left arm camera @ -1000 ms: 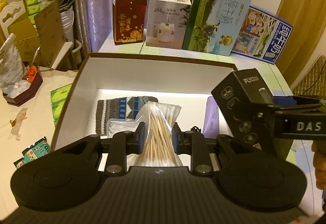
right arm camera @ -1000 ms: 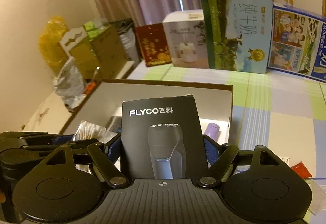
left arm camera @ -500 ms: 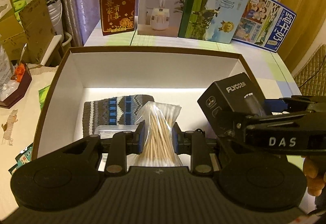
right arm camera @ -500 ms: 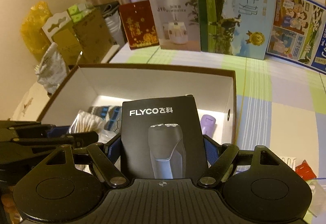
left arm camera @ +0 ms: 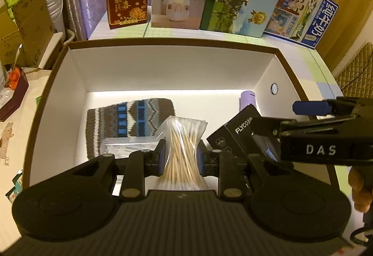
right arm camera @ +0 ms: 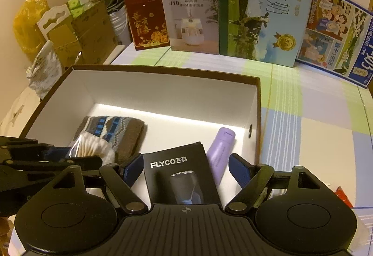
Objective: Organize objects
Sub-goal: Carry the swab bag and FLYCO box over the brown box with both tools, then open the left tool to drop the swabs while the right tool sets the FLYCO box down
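Note:
My left gripper (left arm camera: 180,155) is shut on a clear bag of cotton swabs (left arm camera: 181,139), held low inside the big white-lined storage box (left arm camera: 177,41). My right gripper (right arm camera: 186,169) stands open over the box's right part. The black FLYCO shaver box (right arm camera: 181,174) lies tilted between its jaws, with a gap beside the right pad (right arm camera: 240,172). In the left wrist view that shaver box (left arm camera: 233,134) leans on the floor of the storage box under the right gripper (left arm camera: 286,118).
A patterned knit piece (left arm camera: 130,116), a clear packet (left arm camera: 130,146) and a purple bottle (right arm camera: 221,146) lie in the storage box. Cartons stand along the table's back: a red one (right arm camera: 149,20), a humidifier box (right arm camera: 193,18), milk cartons (right arm camera: 265,9).
Both grippers have sunk lower into the storage box. The shaver box, gripped before, now sits farther down and loose between the right jaws. The left still holds the swab bag.

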Available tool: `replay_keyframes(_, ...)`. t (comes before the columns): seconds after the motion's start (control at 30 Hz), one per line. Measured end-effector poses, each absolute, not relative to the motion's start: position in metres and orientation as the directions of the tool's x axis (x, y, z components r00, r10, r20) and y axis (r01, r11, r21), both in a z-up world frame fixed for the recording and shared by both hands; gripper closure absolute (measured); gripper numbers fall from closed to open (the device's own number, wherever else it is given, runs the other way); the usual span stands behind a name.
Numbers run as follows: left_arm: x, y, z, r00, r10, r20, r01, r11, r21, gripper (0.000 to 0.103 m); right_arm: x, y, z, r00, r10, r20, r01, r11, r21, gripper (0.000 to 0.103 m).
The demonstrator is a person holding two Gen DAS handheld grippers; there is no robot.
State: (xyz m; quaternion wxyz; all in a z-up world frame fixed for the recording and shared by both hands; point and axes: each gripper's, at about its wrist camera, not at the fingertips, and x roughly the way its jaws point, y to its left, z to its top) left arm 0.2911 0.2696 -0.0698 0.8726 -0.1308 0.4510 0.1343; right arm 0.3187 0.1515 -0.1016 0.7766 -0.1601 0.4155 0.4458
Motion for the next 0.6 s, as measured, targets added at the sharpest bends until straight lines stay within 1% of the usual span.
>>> replay_keyframes(0.27,0.296,0.261,-0.078,0.545,0.101,-0.833,-0.335,0.936,-0.106,0.081,0.319,0.141,-0.102,0.247,0.559,-0.791,-0.826,0.549,0.131,0.025)
replay_keyframes(0.3,0.296,0.26,-0.078,0.544,0.102,-0.833,-0.333,0.937,-0.103,0.078,0.319,0.14,-0.102,0.24,0.563,-0.791,-0.828,0.544,0.136,0.025)
replay_keyframes(0.33,0.297,0.259,-0.078,0.544,0.099,-0.833,-0.329,0.939,-0.104,0.075,0.318,0.139,-0.101,0.236,0.566,-0.79,-0.829,0.541,0.14,0.025)
replay_keyframes(0.37,0.297,0.258,-0.078,0.547,0.101,-0.831,-0.33,0.938,-0.103,0.064,0.318,0.138,-0.101,0.236,0.567,-0.789,-0.83,0.54,0.14,0.025)
replay_keyframes(0.4,0.296,0.258,-0.077,0.55,0.109,-0.828,-0.333,0.938,-0.097,0.05,0.317,0.137,-0.1,0.236,0.569,-0.788,-0.831,0.539,0.14,0.025)
replay_keyframes(0.5,0.294,0.258,-0.072,0.557,0.137,-0.819,-0.332,0.941,-0.069,0.037,0.317,0.133,-0.098,0.218,0.581,-0.784,-0.837,0.524,0.155,0.025)
replay_keyframes(0.6,0.291,0.262,-0.07,0.553,0.134,-0.822,-0.336,0.939,-0.073,0.031,0.314,0.13,-0.096,0.21,0.589,-0.781,-0.847,0.509,0.155,0.024)
